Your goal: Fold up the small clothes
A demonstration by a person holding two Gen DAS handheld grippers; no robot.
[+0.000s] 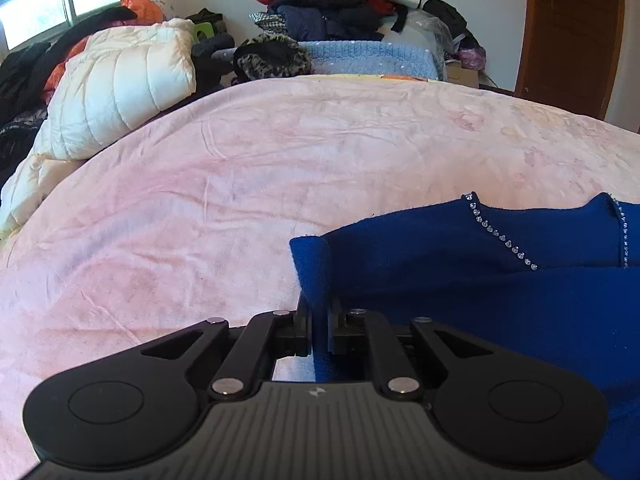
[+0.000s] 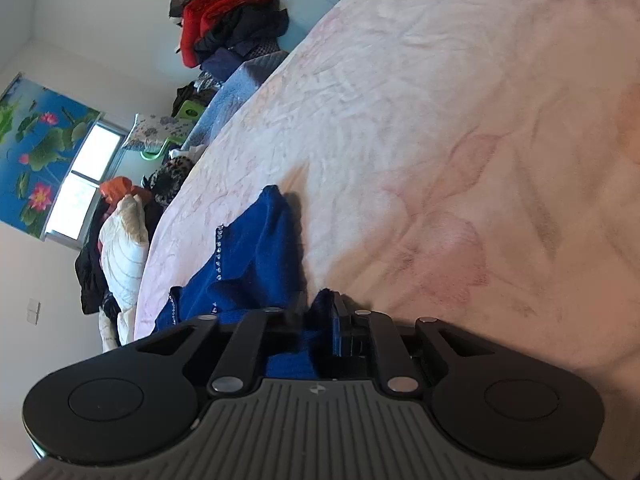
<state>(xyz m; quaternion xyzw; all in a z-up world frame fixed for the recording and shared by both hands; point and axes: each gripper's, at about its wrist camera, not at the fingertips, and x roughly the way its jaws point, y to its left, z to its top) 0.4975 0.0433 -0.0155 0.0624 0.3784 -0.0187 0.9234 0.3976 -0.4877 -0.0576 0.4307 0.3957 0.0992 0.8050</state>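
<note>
A royal-blue knit garment with a line of rhinestones lies on the pink blanket at the lower right of the left wrist view. My left gripper is shut on a raised fold at its left edge, and the cloth is pinched tight between the two pads. In the right wrist view the same garment stretches away to the left over the blanket. My right gripper has its jaws apart. A bunch of blue cloth sits loosely between them, and the pads do not squeeze it.
A white padded jacket lies at the bed's far left, among dark clothes. A heap of red, black and navy clothes and a light blue knit sit beyond the far edge. A wooden door stands at the right.
</note>
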